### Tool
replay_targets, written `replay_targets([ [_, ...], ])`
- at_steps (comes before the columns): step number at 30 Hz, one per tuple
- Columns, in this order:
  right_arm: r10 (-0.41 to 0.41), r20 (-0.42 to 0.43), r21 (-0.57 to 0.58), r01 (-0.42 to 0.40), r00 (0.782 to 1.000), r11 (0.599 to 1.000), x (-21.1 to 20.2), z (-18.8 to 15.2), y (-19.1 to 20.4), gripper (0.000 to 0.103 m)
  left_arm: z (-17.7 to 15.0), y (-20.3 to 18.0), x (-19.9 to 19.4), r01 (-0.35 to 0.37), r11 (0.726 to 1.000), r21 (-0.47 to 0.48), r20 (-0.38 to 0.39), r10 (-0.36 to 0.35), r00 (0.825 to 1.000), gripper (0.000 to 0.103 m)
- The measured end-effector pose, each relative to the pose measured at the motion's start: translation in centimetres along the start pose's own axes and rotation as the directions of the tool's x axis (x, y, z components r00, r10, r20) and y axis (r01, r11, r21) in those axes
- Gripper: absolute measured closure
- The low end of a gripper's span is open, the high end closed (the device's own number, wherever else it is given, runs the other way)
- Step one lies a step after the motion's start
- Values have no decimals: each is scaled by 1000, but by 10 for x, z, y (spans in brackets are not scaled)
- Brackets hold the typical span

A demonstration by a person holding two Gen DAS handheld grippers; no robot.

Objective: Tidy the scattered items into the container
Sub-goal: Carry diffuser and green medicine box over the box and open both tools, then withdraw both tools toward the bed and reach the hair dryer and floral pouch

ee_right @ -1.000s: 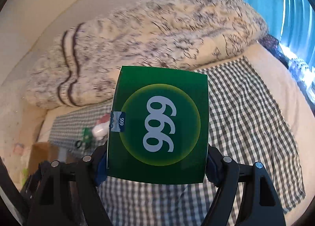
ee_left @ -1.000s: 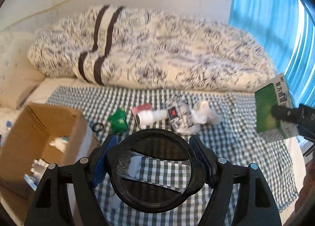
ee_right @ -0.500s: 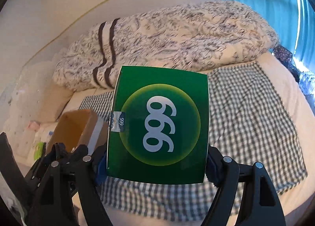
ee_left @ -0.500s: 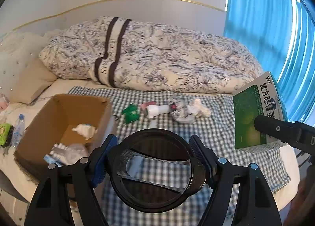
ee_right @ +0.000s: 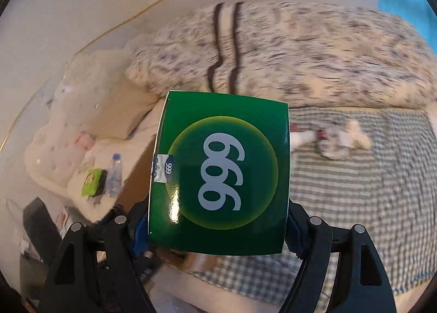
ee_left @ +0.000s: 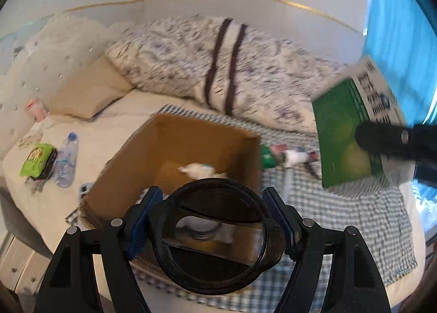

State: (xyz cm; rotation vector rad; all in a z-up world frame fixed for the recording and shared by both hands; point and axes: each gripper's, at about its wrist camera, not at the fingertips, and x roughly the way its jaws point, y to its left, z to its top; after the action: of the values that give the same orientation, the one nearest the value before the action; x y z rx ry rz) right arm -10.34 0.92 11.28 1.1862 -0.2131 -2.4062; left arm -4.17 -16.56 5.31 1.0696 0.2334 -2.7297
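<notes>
My left gripper [ee_left: 213,217] is shut on a dark round lid [ee_left: 217,233] and hangs over the near side of the open cardboard box [ee_left: 136,165]. A white crumpled item [ee_left: 195,170] lies inside the box. My right gripper [ee_right: 218,227] is shut on a green medicine box marked 999 [ee_right: 221,173], which in the left wrist view [ee_left: 344,133] floats to the right of the cardboard box. On the checked cloth [ee_left: 355,217] behind lie a green packet [ee_left: 267,156], a white tube [ee_left: 296,157] and, in the right wrist view, a crumpled wrapper [ee_right: 338,141].
A floral duvet [ee_left: 218,67] fills the back of the bed. Left of the box on the sheet lie a water bottle [ee_left: 65,161] and a lime-green packet [ee_left: 37,160]. A tan pillow [ee_left: 87,94] sits at the back left, a blue curtain [ee_left: 398,21] at right.
Both grippers have swung left. The cardboard box now sits directly under the held lid, and the green 999 box has come closer to the cardboard box.
</notes>
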Motion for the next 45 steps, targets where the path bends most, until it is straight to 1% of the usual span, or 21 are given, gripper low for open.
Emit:
replay_targets([
  [4, 31, -69, -31, -34, 997, 999, 48, 9, 32, 26, -3, 32, 34, -25, 999, -32, -58, 23, 998, 26],
  [6, 25, -109, -43, -30, 994, 999, 77, 13, 44, 26, -8, 41, 48, -33, 999, -41, -82, 29, 996, 26],
  [10, 20, -177, -44, -28, 984, 999, 124, 16, 49, 26, -12, 54, 74, -42, 997, -71, -123, 33, 992, 26],
  [12, 41, -190, -30, -48, 981, 998, 137, 16, 46, 23, -13, 59, 86, -41, 996, -81, -140, 29, 990, 25],
  [14, 50, -183, -20, -55, 982, 998, 147, 20, 49, 22, -14, 61, 95, -39, 995, -88, -158, 25, 987, 18],
  [15, 51, -182, -15, -55, 982, 998, 150, 20, 48, 19, -14, 62, 98, -44, 995, -88, -164, 29, 986, 15],
  [16, 60, -183, -12, -63, 981, 998, 151, 21, 46, 19, -13, 62, 101, -46, 995, -88, -169, 31, 985, 12],
  [17, 63, -182, -13, -66, 981, 998, 152, 21, 47, 18, -13, 61, 101, -43, 995, -87, -163, 28, 986, 12],
  [20, 38, -165, -21, -42, 986, 999, 150, 24, 45, 18, -11, 57, 97, -46, 995, -84, -142, 34, 989, 9],
  [23, 46, -151, -13, -48, 987, 999, 142, 24, 39, 18, -10, 51, 93, -47, 996, -72, -145, 36, 989, 8],
  [26, 21, -119, -16, -23, 993, 1000, 123, 25, 31, 18, -9, 40, 83, -41, 997, -65, -136, 32, 990, 8],
  [30, 20, -77, 7, -20, 997, 1000, 85, 24, 6, 18, -6, 15, 58, -19, 999, -33, -99, 16, 995, 8],
  [36, -66, 1, 34, 66, 998, 997, 19, 14, -43, 18, -7, -40, 25, 30, 998, 55, -59, -26, 998, 8],
  [39, -103, 32, 47, 101, 994, 994, -9, 4, -66, 18, -14, -73, 16, 49, 993, 110, -56, -43, 997, 4],
  [41, -131, 45, 53, 128, 990, 990, -25, -3, -82, 18, -20, -97, 15, 60, 987, 151, -64, -51, 997, 4],
  [45, -160, 60, 75, 155, 985, 985, -47, -17, -117, 18, -32, -130, 23, 73, 980, 185, -101, -55, 993, 4],
])
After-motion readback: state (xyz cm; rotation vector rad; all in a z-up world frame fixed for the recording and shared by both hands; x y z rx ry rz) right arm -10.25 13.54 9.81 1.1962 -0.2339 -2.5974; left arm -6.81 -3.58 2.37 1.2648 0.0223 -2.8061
